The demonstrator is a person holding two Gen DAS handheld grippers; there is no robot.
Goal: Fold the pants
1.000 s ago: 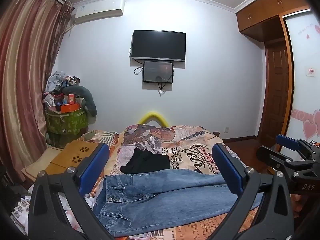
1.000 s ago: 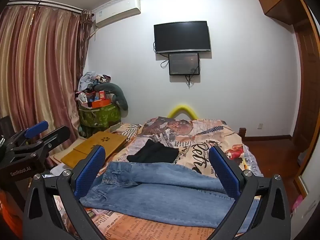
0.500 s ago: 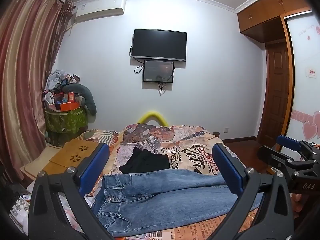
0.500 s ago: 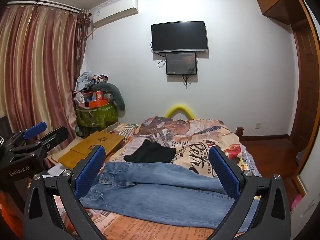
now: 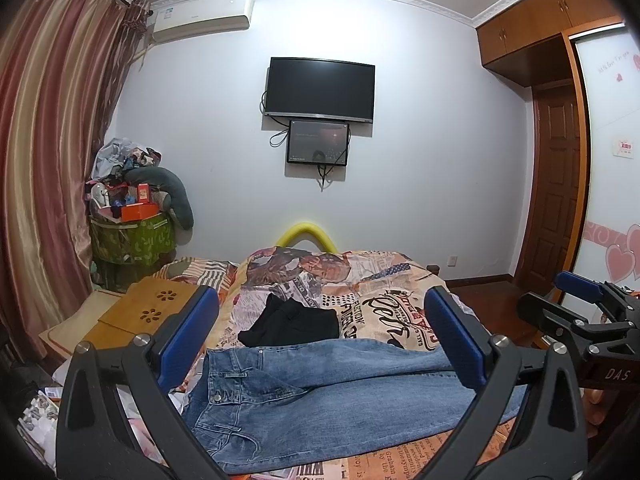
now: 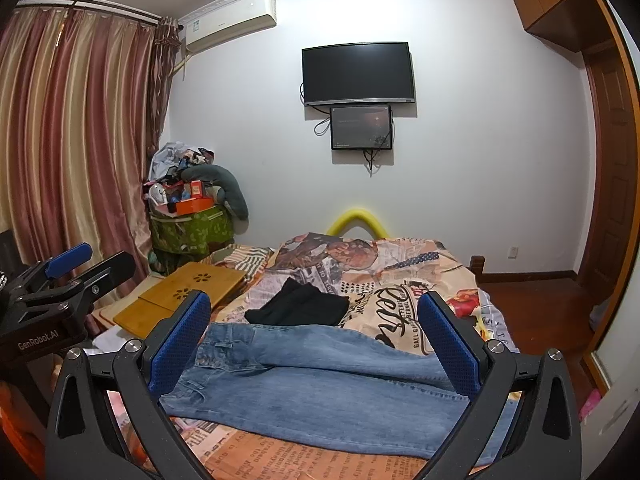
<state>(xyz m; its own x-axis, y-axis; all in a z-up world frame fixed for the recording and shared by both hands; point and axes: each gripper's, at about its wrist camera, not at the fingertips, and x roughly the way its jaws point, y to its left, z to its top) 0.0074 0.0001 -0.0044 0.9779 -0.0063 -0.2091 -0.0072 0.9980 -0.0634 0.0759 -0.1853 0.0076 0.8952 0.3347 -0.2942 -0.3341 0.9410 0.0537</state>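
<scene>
Blue jeans (image 5: pixel 320 396) lie flat across the near end of the bed, waistband to the left, legs running right; they also show in the right wrist view (image 6: pixel 320 380). My left gripper (image 5: pixel 320 336) is open and empty, held above the jeans without touching them. My right gripper (image 6: pixel 314 334) is open and empty, also above the jeans. Each gripper shows at the edge of the other's view: the right one (image 5: pixel 588 312) and the left one (image 6: pixel 60 280).
A folded black garment (image 5: pixel 292 322) lies on the printed bedspread (image 5: pixel 384 280) beyond the jeans. A wooden lap desk (image 6: pixel 188 292) sits at the bed's left. A green bin (image 6: pixel 188 232) piled with clutter stands by the curtain. A wooden door (image 5: pixel 556 184) is right.
Both views have shifted slightly; the grippers stay open above the jeans. The jeans have not moved.
</scene>
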